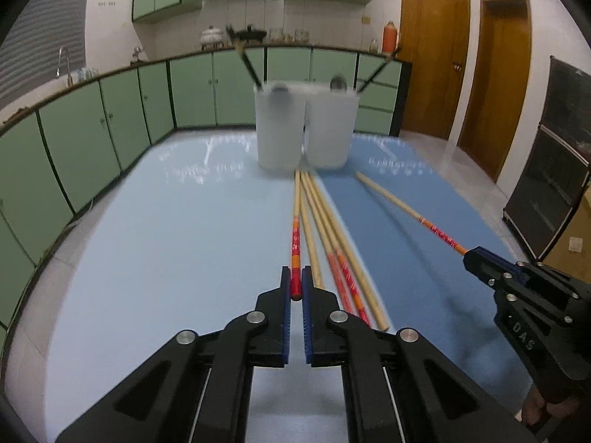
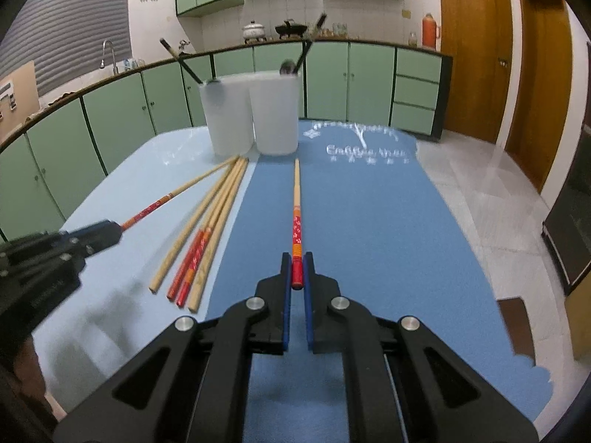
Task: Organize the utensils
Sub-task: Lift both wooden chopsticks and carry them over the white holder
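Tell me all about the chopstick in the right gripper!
The chopstick is a long thin stick that looks wooden: pale tan along most of its length, then an orange band and a red patterned handle end. The right gripper is shut on that red end. The stick points straight ahead toward two frosted white cups, over the dark blue mat, apart from the loose chopsticks.
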Demonstrator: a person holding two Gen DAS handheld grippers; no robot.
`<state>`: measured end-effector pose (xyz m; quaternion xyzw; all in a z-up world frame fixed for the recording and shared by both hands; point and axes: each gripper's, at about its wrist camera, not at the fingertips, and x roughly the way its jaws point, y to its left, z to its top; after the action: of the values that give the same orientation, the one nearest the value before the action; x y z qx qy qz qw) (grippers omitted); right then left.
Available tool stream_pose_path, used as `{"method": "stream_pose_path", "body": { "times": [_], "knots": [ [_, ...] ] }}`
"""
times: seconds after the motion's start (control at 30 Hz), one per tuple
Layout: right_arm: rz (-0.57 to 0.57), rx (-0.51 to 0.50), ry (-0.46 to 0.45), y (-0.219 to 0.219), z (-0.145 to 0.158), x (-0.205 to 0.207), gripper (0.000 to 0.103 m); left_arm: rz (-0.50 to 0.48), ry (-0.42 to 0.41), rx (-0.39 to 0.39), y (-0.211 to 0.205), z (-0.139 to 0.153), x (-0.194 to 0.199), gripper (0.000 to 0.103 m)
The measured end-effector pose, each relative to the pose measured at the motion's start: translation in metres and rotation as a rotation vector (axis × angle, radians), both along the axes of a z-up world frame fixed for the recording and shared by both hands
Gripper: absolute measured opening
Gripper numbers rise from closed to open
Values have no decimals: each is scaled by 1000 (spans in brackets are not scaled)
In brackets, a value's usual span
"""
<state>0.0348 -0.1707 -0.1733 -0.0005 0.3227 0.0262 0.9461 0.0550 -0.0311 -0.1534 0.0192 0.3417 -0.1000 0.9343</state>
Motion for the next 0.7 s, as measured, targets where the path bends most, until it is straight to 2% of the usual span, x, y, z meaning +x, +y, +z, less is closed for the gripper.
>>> {"method": "stream_pose_path", "body": {
  "times": [0.3,0.47,0.7],
  "knots": [
    [31,-7,-125,-7,61,0,5,-6,-136,-21,7,62,-7,5],
    [51,22,-176,-15,97,7,5,-13,-193,-55,11,91,0,5],
    [102,102,-145,-26,138,34,5,-39,-237,-66,10,116,17,5]
  ]
}}
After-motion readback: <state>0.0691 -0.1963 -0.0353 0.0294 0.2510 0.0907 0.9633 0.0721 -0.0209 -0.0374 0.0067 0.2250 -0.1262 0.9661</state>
